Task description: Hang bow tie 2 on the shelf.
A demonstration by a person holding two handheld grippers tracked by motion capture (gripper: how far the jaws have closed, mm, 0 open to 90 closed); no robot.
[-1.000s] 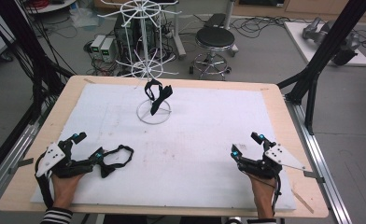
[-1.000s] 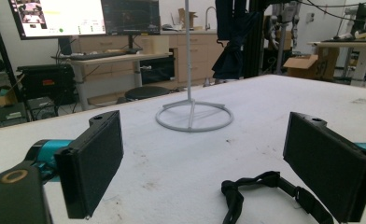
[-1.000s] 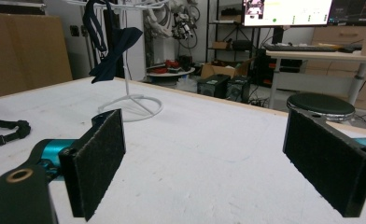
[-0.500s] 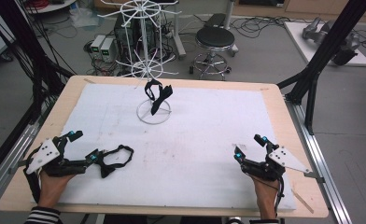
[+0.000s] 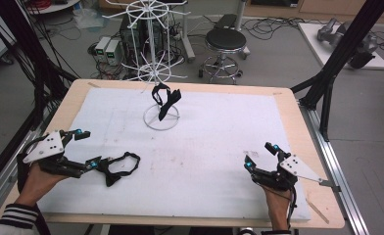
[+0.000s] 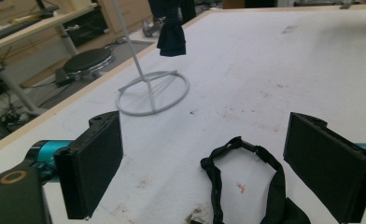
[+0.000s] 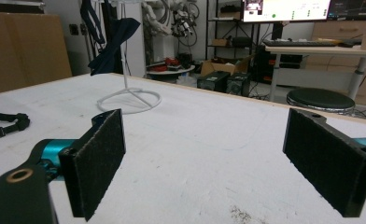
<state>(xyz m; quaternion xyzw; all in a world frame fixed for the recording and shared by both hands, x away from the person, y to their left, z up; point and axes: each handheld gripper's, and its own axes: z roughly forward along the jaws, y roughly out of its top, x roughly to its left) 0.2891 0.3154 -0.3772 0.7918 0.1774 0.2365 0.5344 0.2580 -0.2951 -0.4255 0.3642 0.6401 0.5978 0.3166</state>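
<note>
Left gripper [image 5: 84, 149]: low over the left side of the table, jaws wide apart, holding nothing.
Black strap [image 5: 119, 166]: flat on the white table cover [image 5: 209, 147], just in front of the left gripper's tips, near the front left corner.
Strap from the left gripper view: loop [image 6: 246, 177] lying between the two black pads [image 6: 95, 163], closer to the right pad, not pinched.
Long way of the strap: about left to right across the table, in line with the left gripper's reach.
Right gripper [image 5: 261, 159]: over the front right side, jaws wide apart, empty, well apart from the strap.
Nearer hand: left, by far.
White stand [image 5: 158, 93]: at the back middle, another dark strap [image 5: 164, 100] hanging on it.
Likely next move: short push forward, then squeeze on the loop.
</note>
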